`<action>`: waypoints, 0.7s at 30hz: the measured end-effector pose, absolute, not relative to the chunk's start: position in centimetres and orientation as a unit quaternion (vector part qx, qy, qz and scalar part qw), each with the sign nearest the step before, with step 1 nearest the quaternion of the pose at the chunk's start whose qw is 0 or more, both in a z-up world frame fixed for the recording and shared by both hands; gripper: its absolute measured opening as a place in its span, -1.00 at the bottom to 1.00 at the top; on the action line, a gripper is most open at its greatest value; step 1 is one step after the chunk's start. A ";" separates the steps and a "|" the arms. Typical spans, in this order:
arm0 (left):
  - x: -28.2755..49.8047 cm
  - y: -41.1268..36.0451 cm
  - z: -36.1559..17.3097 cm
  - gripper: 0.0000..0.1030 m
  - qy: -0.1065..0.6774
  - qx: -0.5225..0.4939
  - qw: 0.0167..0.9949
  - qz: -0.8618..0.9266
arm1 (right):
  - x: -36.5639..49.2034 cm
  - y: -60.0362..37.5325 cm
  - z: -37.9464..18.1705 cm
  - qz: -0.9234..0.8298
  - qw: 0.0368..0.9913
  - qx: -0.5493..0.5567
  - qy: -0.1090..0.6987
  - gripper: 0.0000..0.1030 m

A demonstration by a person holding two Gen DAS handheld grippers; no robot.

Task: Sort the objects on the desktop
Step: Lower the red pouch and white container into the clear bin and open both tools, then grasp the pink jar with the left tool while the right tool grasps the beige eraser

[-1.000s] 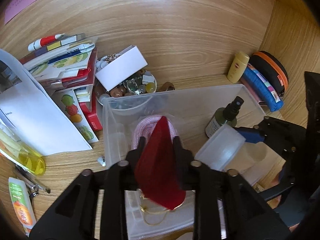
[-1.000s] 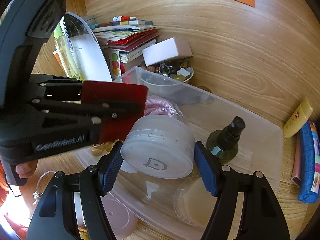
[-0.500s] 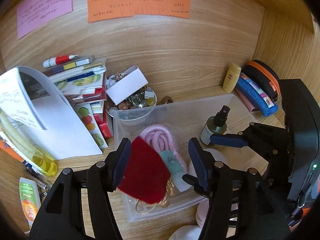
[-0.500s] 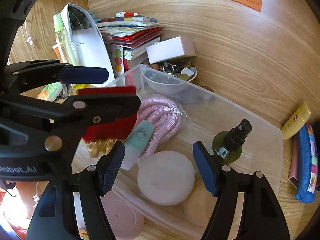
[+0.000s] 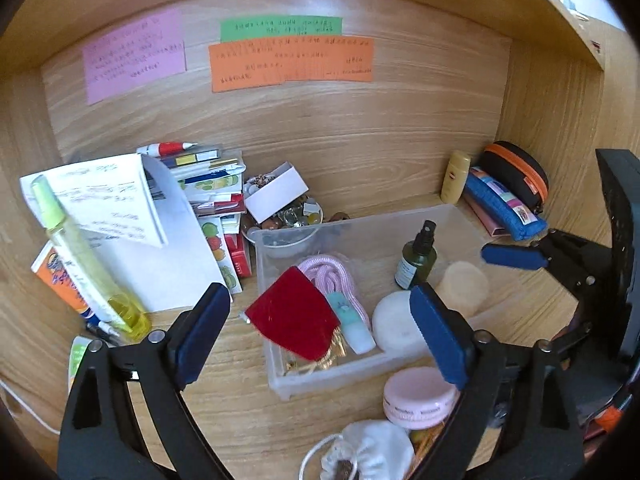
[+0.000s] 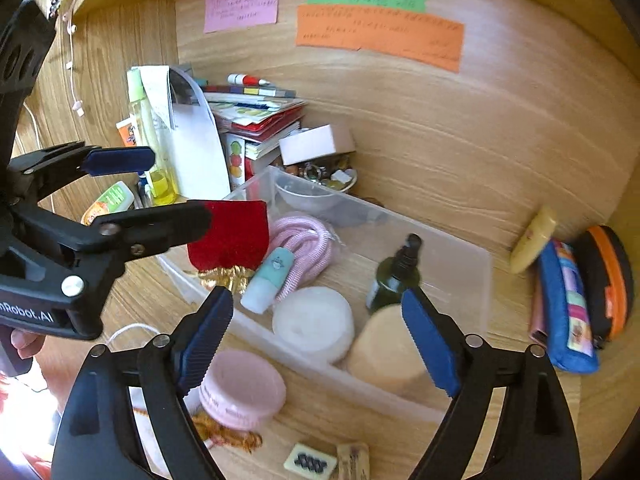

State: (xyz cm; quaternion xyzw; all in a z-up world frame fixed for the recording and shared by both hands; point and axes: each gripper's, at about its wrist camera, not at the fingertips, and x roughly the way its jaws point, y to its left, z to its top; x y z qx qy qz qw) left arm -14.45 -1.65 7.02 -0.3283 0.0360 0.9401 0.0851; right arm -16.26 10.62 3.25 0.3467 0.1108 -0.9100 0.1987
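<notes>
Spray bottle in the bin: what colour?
Dark green spray bottle with a black pump top; clearest in the left wrist view.

A red velvet pouch (image 5: pixel 294 322) and white round jar (image 5: pixel 396 326) lie in the clear bin (image 5: pixel 320 378).

The clear bin (image 5: pixel 460 216) is crowded along its near side — red pouch (image 5: pixel 296 322), white jar (image 5: pixel 396 326), pink rope (image 5: pixel 332 276) — with bare floor only behind the spray bottle (image 5: pixel 416 260). Left of it, leaning papers (image 5: pixel 160 248) and a book stack (image 5: pixel 216 188) block passage; bare surface (image 5: pixel 236 392) lies in front.
</notes>
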 end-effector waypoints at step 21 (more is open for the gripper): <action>-11.1 0.9 1.9 0.91 0.029 -0.421 0.120 0.899 | -10.0 16.5 0.6 -0.913 0.153 0.362 0.107 0.68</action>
